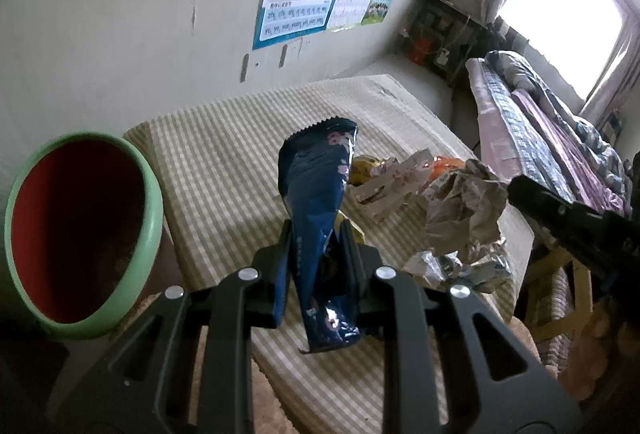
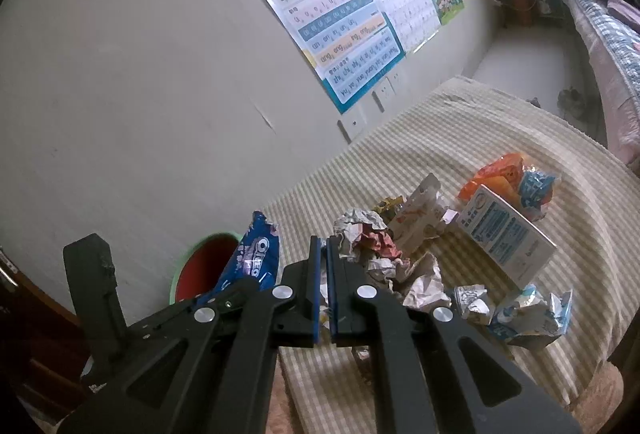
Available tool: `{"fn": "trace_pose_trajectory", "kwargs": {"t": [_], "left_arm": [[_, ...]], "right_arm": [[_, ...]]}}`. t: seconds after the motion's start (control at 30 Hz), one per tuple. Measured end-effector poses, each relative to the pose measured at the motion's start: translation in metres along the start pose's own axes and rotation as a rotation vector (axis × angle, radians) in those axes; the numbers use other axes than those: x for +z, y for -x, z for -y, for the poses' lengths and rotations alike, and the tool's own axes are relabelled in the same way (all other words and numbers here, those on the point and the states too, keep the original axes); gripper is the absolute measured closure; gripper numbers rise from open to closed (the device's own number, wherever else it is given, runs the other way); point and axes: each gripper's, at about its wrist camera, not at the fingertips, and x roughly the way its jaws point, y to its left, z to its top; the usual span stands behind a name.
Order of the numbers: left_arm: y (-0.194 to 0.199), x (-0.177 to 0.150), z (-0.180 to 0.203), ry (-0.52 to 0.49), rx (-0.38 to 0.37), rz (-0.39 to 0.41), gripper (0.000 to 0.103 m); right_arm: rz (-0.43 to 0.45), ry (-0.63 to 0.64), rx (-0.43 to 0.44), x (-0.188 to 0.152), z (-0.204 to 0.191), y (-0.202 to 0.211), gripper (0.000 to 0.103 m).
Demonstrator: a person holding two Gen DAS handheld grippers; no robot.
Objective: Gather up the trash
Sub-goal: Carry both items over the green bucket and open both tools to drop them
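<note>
Step in hand: disposal. The left tool (image 1: 316, 254) is clenched on the blue cookie wrapper (image 1: 316, 194), held above the table (image 1: 208, 154) beside the green bin (image 1: 150, 218). The right tool (image 2: 326, 290) is closed — empty. Next: carry the wrapper over the bin, then release.

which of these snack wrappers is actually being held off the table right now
The dark blue Oreo wrapper. It stands pinched in the left hand-held gripper, beside the green bin, while the orange wrapper and the other litter lie loose on the striped tablecloth.
</note>
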Motion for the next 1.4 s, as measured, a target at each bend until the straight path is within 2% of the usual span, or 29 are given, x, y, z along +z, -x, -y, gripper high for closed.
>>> {"fn": "trace_pose_trajectory", "kwargs": {"t": [0.57, 0.97, 1.17, 1.4], "left_arm": [[0.036, 0.006, -0.007, 0.025, 0.006, 0.081, 0.082], [0.050, 0.005, -0.026, 0.064, 0.039, 0.098, 0.082], [0.060, 0.005, -0.044, 0.092, 0.073, 0.121, 0.082], [0.065, 0.003, -0.081, 0.145, 0.157, 0.125, 0.082]], "right_arm": [[0.017, 0.053, 0.032, -0.001, -0.026, 0.009, 0.100], [0.002, 0.105, 0.041, -0.003, -0.043, 0.007, 0.100], [-0.014, 0.136, 0.043, -0.006, -0.053, 0.004, 0.100], [-0.078, 0.188, 0.051, -0.014, -0.071, -0.020, 0.100]]}}
